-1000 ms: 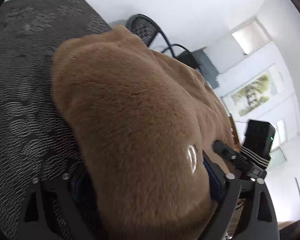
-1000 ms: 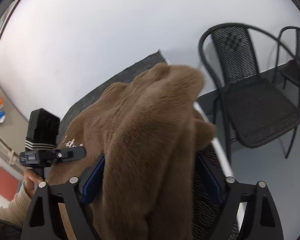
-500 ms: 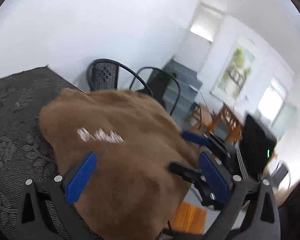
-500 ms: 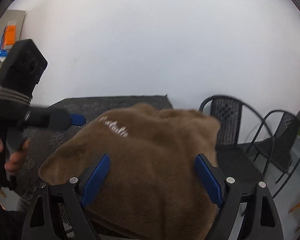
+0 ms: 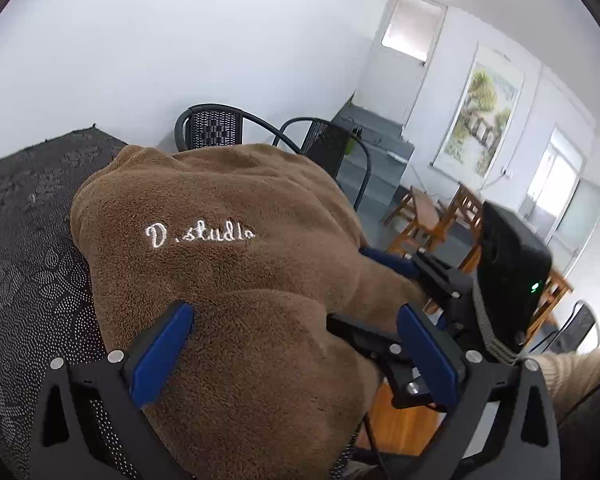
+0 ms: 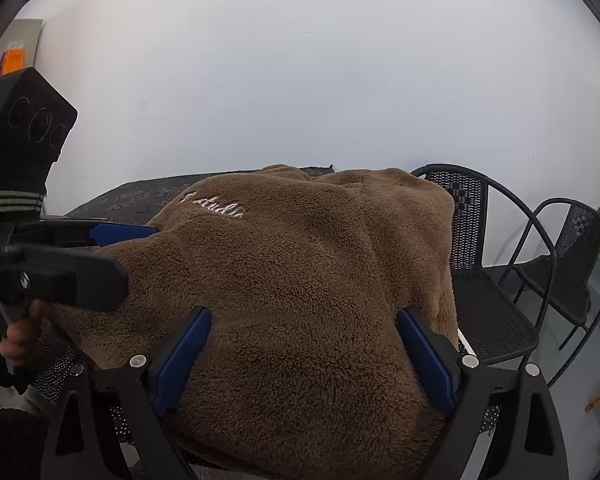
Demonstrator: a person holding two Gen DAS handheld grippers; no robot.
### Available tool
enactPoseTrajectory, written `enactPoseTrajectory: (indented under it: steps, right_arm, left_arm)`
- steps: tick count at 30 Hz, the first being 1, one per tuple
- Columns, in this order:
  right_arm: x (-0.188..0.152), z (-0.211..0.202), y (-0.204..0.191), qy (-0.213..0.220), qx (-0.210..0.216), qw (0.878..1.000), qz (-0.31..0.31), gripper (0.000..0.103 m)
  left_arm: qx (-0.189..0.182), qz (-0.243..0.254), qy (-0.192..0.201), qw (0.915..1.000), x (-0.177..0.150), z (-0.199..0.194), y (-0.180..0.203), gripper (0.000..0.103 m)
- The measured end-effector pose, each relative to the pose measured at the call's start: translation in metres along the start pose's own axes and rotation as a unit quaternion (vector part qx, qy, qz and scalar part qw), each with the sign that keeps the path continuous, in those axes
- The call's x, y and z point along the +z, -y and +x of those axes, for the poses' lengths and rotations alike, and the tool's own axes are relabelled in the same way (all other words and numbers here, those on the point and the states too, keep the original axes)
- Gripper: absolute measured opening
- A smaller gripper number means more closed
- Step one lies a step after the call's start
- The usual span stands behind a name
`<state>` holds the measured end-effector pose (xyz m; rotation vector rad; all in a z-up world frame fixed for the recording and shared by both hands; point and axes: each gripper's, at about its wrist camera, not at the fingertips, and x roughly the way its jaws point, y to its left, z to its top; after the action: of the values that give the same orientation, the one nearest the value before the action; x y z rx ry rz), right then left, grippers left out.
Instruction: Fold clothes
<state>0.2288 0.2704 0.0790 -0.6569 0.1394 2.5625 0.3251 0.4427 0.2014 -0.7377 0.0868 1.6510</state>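
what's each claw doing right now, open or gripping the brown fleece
Left claw: open, jaws wide over the brown fleece, not pinching it.
Right claw: open; jaws have just been opening, fleece lies between them unpinched.

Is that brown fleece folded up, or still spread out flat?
Folded: the brown fleece lies as a thick rounded bundle on the dark tablecloth, its white embroidered lettering on top.

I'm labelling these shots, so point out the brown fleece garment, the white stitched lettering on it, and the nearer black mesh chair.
brown fleece garment (image 6: 320,300), right wrist view, middle of the plush top surface.
white stitched lettering (image 5: 199,234), left wrist view, centre of the script.
black mesh chair (image 6: 488,308), right wrist view, on the seat.
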Motion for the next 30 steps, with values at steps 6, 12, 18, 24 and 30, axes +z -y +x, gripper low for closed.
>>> enactPoseTrajectory:
  steps: [6, 12, 18, 24, 30]
  right_arm:
    - [0.009, -0.029, 0.005, -0.037, 0.031, 0.997, 0.063, 0.102]
    - [0.032, -0.053, 0.001, -0.030, 0.003, 0.995, 0.094, 0.102]
    - [0.020, -0.052, -0.020, -0.031, -0.041, 0.998, 0.046, 0.102]
    - [-0.010, -0.021, -0.026, -0.062, -0.052, 0.996, 0.022, 0.102]
    - [-0.005, -0.022, -0.033, -0.071, -0.068, 0.995, 0.022, 0.102]
  left_arm:
    - [0.084, -0.005, 0.013, 0.9964, 0.010, -0.027, 0.011, 0.103]
    - [0.176, 0.043, 0.038, 0.9828, 0.013, -0.046, 0.034, 0.103]
    - [0.122, 0.050, -0.004, 0.9912, -0.002, -0.027, 0.042, 0.103]
    - [0.159, 0.043, -0.045, 0.9853, -0.020, -0.002, 0.024, 0.103]
    - [0.173, 0.011, -0.062, 0.9829, -0.019, -0.001, 0.016, 0.103]
